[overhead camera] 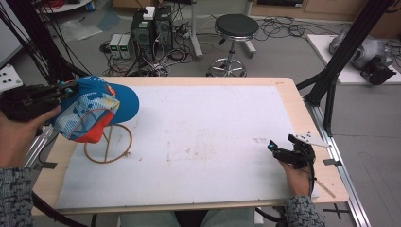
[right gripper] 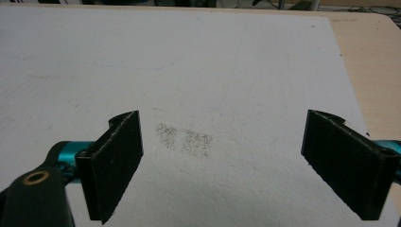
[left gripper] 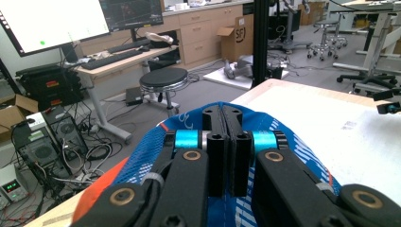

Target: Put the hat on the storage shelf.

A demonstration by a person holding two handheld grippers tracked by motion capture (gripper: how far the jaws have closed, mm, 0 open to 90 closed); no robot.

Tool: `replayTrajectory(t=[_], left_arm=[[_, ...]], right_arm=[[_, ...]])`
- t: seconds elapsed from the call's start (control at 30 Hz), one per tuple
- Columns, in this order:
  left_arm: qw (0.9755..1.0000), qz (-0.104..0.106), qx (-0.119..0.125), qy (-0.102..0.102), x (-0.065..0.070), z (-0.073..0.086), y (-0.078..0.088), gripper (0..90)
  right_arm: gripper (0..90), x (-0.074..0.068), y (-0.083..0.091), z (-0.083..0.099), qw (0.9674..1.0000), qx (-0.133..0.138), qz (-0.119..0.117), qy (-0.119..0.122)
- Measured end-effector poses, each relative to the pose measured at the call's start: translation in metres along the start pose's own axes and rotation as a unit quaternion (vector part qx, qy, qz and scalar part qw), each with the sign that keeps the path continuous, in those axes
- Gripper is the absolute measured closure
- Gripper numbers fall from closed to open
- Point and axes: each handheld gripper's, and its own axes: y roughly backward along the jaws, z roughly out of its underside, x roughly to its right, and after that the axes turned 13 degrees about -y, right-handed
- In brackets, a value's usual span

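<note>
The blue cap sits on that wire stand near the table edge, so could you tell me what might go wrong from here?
1. The left gripper is shut on the blue cap; pulling sideways could tip the wire stand, which looks light.
2. The stand sits close to the table's left edge, so cap or stand might fall off.
3. The right gripper rests far away with open jaws, too distant to steady anything.

Black grippers, left gripper [left gripper: 226, 120] and right gripper [right gripper: 222, 161], carry teal barrels (brass rivets too); sleeves [overhead camera: 15, 196] speckled grey knit.
</note>
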Motion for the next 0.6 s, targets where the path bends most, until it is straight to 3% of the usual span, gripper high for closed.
replayTrajectory(t=[0.47,0.6], left_arm=[[0.9996,0.002,0.018,0.022,-0.015,0.025,0.008,87.4],[0.9991,0.004,0.033,0.027,-0.016,0.027,0.009,86.2]], right_arm=[[12.5,0.000,-0.001,0.000,1.0000,-0.001,0.001,0.001],[12.4,0.000,-0.001,0.000,1.0000,-0.004,0.001,-0.002]])
